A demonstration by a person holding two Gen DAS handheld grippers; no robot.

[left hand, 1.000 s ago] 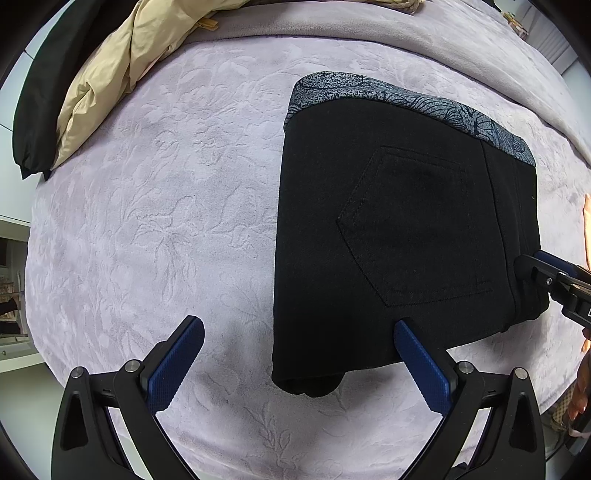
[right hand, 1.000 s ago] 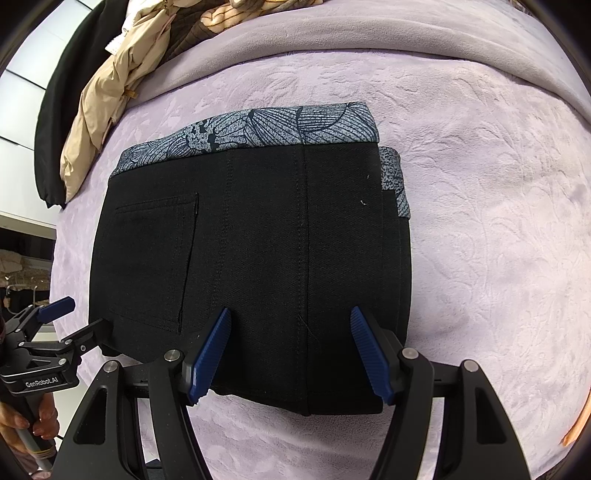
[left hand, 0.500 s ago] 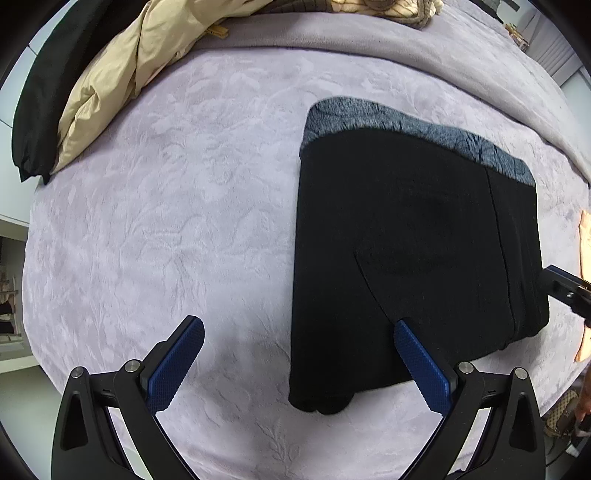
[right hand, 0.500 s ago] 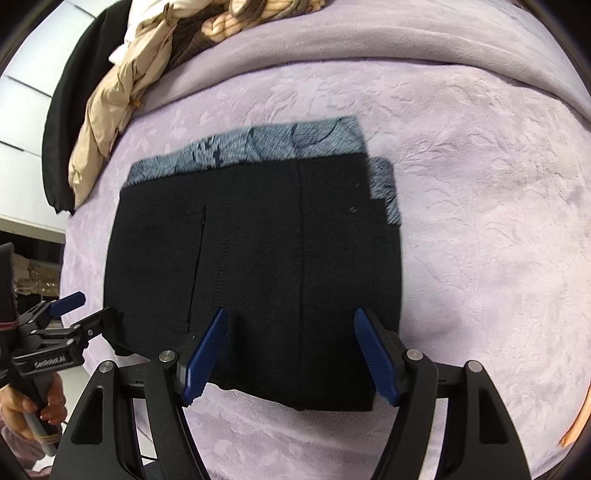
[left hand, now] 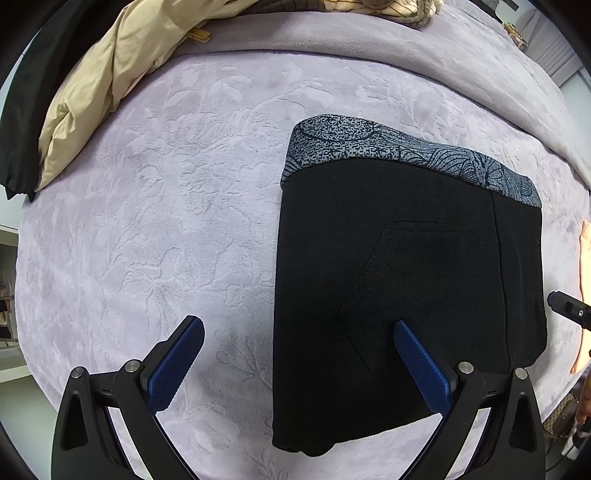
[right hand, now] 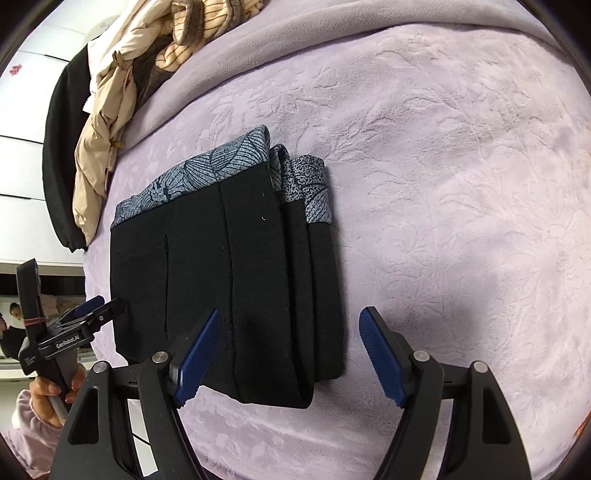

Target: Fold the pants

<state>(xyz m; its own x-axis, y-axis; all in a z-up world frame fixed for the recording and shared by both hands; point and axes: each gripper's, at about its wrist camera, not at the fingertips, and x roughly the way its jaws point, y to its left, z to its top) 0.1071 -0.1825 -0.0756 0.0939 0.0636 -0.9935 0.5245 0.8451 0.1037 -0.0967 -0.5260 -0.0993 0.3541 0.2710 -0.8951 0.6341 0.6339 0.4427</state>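
The black pants (left hand: 406,288) lie folded in a compact rectangle on the lilac bedspread, with a grey patterned waistband (left hand: 388,147) at the far edge. In the right wrist view the folded pants (right hand: 229,280) show stacked layers on their right side. My left gripper (left hand: 299,354) is open and empty, its right finger above the pants' near left part. My right gripper (right hand: 288,343) is open and empty above the pants' near right corner. The left gripper also shows at the left of the right wrist view (right hand: 88,314).
The embossed lilac bedspread (left hand: 155,221) covers the bed. A beige jacket (left hand: 110,74) and a black garment (left hand: 22,110) are piled at the far left; more clothes (right hand: 192,33) lie at the back. The bed edge is near at the left.
Both grippers have drawn back and apart from the pants. The left view shifted left, the right view shifted right and swung round. The pants lie still.
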